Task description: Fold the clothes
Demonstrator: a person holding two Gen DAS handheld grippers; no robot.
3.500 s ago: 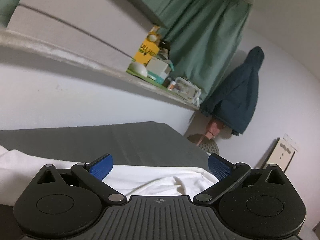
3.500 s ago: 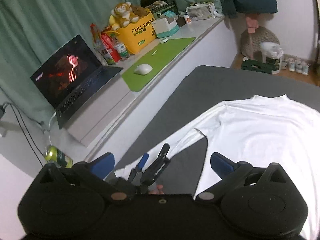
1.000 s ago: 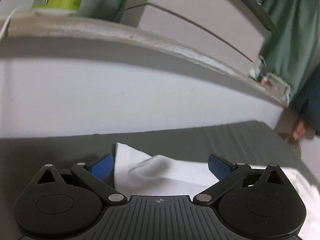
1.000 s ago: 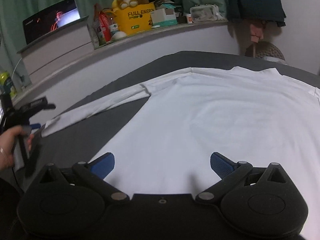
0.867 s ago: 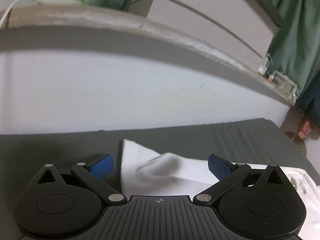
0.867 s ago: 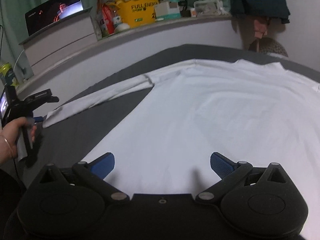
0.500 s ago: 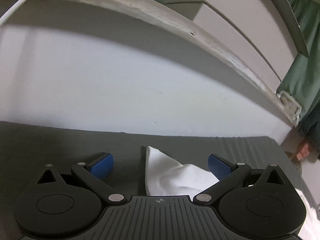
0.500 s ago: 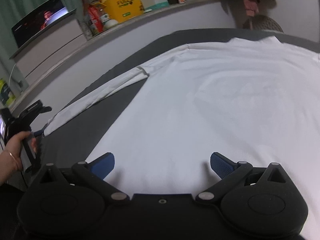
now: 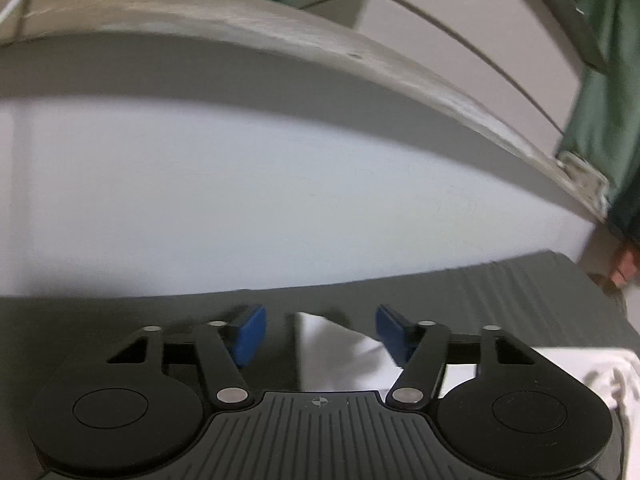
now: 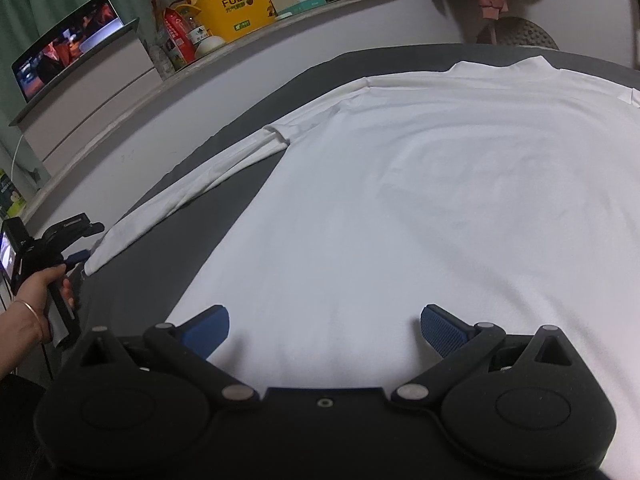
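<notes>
Our left gripper [image 9: 320,334] sits at the cuff of the sleeve [image 9: 332,344], its blue fingers partly drawn in around the cloth but not yet pinching; a second ago they stood wider. Ahead of our right gripper [image 10: 324,330], spread wide at the hem, the white shirt [image 10: 440,184] lies flat on the grey bed [image 10: 168,276], sleeve stretched out: no fold shows, so all folding remains.

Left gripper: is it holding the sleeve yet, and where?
Nothing is held. The left gripper is open around the sleeve cuff, not clamped. The right gripper hangs open over the shirt hem.
</notes>
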